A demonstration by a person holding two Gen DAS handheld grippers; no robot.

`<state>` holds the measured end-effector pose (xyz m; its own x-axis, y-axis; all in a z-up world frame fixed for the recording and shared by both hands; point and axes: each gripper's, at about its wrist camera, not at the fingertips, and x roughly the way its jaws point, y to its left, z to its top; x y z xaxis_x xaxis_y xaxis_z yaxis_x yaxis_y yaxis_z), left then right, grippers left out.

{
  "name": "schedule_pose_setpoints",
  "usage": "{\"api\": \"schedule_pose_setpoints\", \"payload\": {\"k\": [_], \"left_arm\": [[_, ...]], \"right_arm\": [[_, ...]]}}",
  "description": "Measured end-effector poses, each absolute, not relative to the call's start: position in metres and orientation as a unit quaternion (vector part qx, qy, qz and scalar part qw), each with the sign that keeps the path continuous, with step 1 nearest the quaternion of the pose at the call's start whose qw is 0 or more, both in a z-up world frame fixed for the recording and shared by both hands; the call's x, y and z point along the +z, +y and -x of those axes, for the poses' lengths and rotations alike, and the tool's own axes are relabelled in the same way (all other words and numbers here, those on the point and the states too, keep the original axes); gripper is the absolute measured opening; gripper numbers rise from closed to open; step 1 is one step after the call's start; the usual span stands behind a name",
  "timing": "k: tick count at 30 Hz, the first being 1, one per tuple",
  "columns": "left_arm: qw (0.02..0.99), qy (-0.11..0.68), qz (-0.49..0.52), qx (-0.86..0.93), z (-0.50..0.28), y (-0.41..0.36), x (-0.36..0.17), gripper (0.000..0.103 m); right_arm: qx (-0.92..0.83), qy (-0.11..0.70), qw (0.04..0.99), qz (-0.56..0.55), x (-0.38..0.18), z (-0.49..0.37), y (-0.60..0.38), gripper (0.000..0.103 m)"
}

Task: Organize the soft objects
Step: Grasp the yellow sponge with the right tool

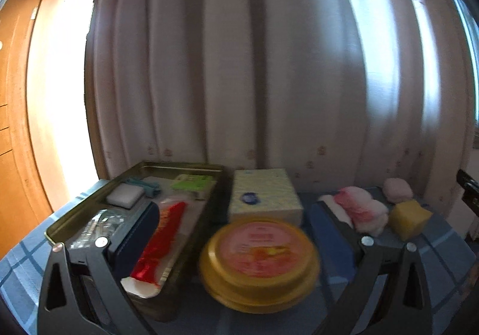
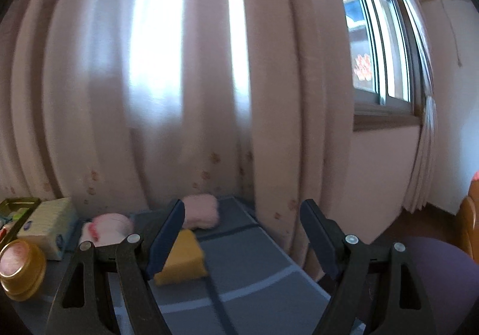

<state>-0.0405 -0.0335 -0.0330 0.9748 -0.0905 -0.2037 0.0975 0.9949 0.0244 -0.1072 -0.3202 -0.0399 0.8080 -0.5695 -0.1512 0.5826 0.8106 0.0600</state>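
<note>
In the left wrist view a pink-and-white plush, a small pink puff and a yellow sponge lie at the right on the blue checked tablecloth. My left gripper is open and empty above a round yellow tin. In the right wrist view my right gripper is open and empty; the yellow sponge lies by its left finger, with the pink puff and the plush behind.
An open metal tin at the left holds a red tube, a white block and small items. A tissue box stands behind the round tin. Curtains hang close behind the table. A window is at the right.
</note>
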Motion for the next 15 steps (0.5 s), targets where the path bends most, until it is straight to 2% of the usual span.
{"api": "schedule_pose_setpoints", "payload": {"k": [6, 15], "left_arm": [[0.991, 0.106, -0.024, -0.084, 0.047, -0.062, -0.034, 0.102], [0.984, 0.116, -0.05, -0.129, 0.06, -0.111, -0.034, 0.102]], "right_arm": [[-0.276, 0.09, 0.956, -0.039, -0.039, 0.101, -0.328, 0.081], [-0.158, 0.211, 0.964, -0.029, -0.049, 0.036, -0.317, 0.081]]}}
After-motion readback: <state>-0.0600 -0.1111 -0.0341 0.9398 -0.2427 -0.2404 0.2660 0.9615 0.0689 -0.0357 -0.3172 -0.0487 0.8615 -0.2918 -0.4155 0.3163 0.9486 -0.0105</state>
